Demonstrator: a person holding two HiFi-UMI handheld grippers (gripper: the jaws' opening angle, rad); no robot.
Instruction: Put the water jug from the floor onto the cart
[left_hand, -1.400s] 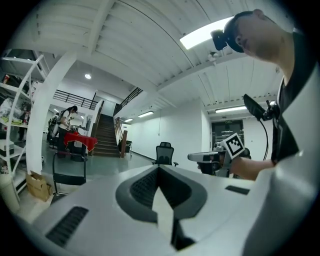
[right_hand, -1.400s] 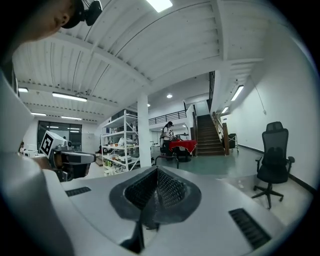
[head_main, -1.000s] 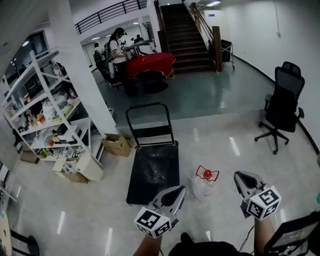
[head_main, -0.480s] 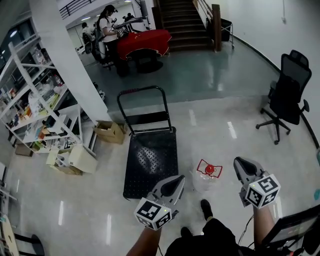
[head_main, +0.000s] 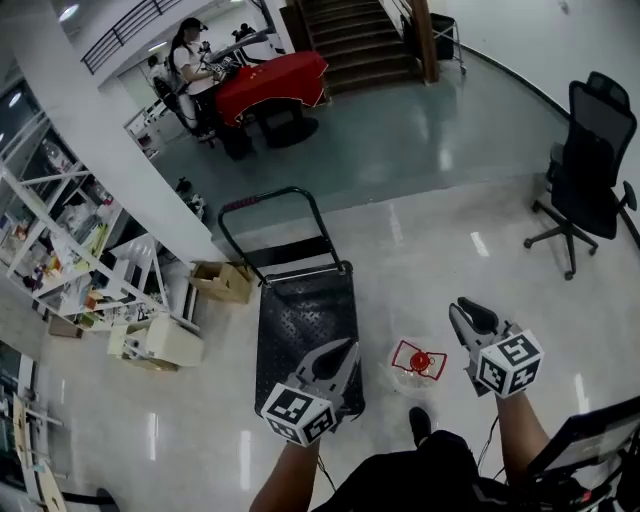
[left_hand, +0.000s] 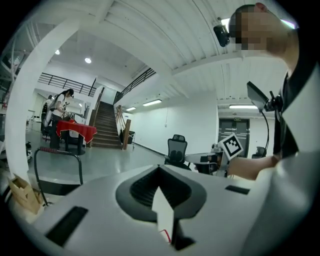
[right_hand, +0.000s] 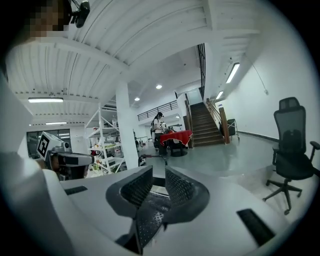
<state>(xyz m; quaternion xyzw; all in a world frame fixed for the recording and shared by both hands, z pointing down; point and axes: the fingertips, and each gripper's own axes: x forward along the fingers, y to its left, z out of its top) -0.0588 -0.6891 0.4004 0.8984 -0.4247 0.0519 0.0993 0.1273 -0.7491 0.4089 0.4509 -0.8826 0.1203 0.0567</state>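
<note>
The water jug (head_main: 417, 365) sits on the floor, lower middle, just right of the cart (head_main: 300, 320), btw the left gripper (head_main: 338, 352), clenched & empty, & the right gripper (head_main: 462, 314), jaws just opening w/ nothing in, prob. to grab it.

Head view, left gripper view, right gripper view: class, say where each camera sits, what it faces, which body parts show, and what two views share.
Head view: on the head, steeply down at cart and water jug on the floor; forearms, left gripper, right gripper, a shoe show.
Left gripper view: on that gripper, level along shut fingers toward staircase; right hand shows.
Right gripper view: on that gripper, along empty fingers just opening, toward shelves; left gripper shows.
Shared: both gripper views show the office chair.
</note>
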